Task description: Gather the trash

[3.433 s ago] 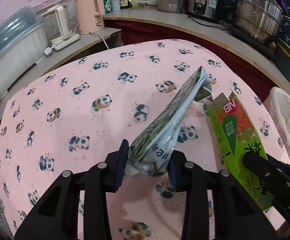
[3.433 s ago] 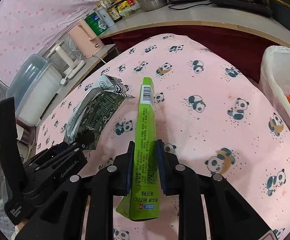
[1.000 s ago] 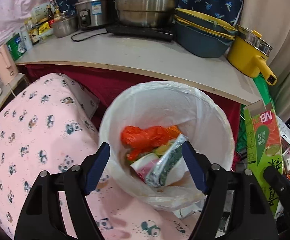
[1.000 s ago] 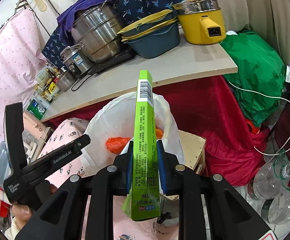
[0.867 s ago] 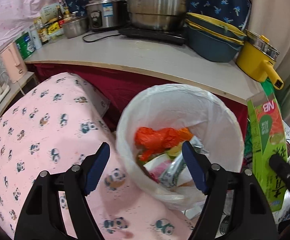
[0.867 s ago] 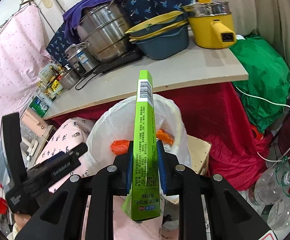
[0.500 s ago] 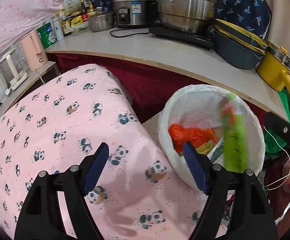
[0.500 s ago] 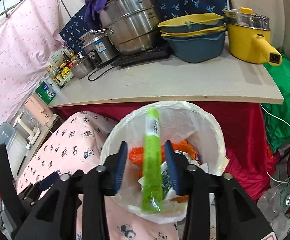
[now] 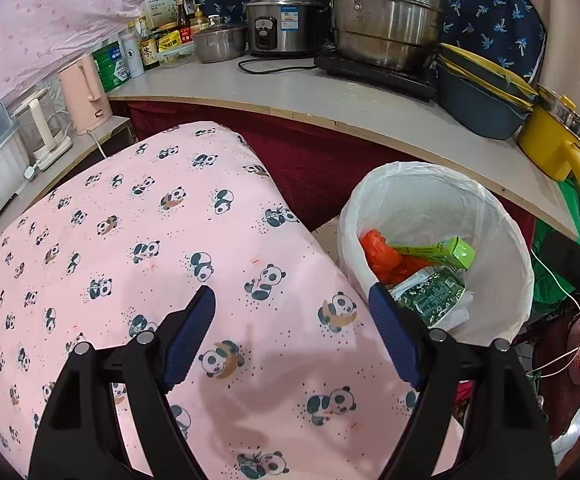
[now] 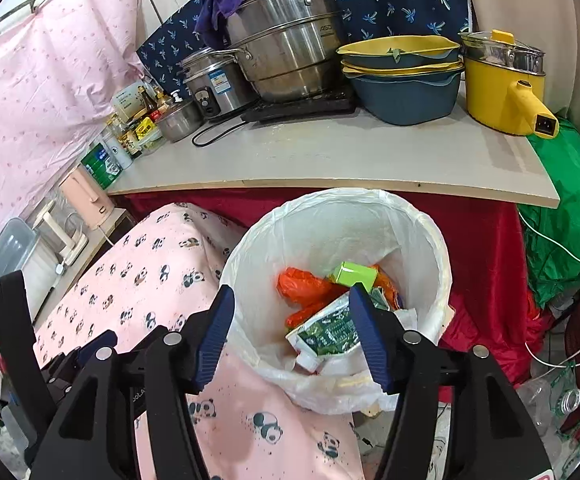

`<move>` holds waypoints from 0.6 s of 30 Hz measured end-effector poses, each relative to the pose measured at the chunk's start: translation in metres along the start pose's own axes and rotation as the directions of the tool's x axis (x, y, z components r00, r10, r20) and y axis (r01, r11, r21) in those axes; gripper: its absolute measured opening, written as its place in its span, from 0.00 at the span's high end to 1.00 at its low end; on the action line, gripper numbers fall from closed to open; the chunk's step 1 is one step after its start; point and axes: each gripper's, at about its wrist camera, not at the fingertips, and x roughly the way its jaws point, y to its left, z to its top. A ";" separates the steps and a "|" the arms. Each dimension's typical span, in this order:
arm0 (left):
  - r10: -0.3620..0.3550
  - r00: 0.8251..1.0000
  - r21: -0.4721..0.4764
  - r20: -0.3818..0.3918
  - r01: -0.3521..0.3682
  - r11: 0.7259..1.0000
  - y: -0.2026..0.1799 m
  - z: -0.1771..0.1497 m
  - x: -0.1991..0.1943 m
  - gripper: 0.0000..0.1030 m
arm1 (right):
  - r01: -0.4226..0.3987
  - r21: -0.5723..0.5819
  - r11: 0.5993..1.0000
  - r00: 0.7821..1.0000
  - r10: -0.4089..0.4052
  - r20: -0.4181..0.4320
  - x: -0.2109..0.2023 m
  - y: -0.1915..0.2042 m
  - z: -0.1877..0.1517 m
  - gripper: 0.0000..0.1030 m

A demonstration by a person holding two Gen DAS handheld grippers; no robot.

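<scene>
- The left tongs (image 9: 292, 316) stand wide apart with nothing between the pads; their jaws have just been opening further. Below them lies the panda-print cloth (image 9: 138, 248).
- The right tongs (image 10: 292, 322) are apart and empty too, the jaws having just been opening.
- The white-lined trash bin (image 10: 436, 280) sits just ahead of the right tongs, and ahead and to the right of the left tongs.
- The green carton (image 10: 355, 273) lies inside the bin, on an orange bag (image 10: 304, 286).
- The dark-printed foil carton (image 10: 326, 332) lies in the bin too, nearer the right tongs than the green one.
- Beyond the bin, a desk (image 10: 330, 156) carries pots.
</scene>
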 end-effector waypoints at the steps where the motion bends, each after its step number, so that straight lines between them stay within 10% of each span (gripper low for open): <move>1: 0.006 1.000 0.005 0.006 -0.006 1.000 0.000 -0.001 -0.003 0.21 | 0.001 -0.005 1.000 1.000 -0.001 -0.001 -0.002 0.001 -0.002 0.44; 18: 0.062 0.997 0.041 0.038 -0.064 0.997 0.012 -0.032 -0.046 0.16 | 0.035 -0.140 0.989 0.999 -0.040 -0.029 -0.029 0.030 -0.042 0.29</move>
